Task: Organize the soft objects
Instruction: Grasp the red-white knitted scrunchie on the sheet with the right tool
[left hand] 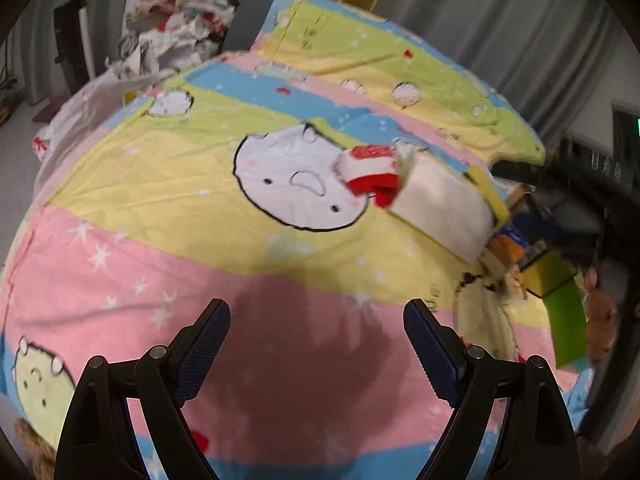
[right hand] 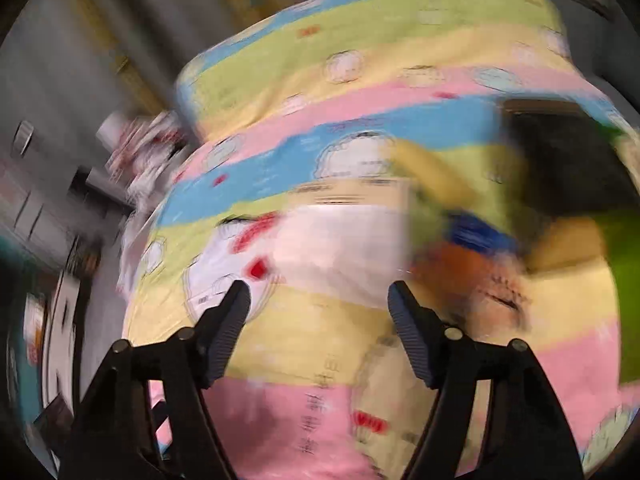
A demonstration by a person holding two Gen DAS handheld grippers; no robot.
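- The left gripper (left hand: 316,320) hangs above a pink stripe of the bed sheet (left hand: 168,184), its fingers spread wide with nothing between them, angled down and forward over the bed.
- Ahead of it and to the right, a red-and-white soft item (left hand: 370,170) lies on the sheet, touching a white folded cloth (left hand: 444,208).
- A heap of crumpled fabric (left hand: 176,36) sits at the bed's far left corner.
- The right gripper (right hand: 320,292) also stands parted and empty, tilted over the sheet; the white cloth (right hand: 340,248) lies just ahead, though that view is heavily blurred.
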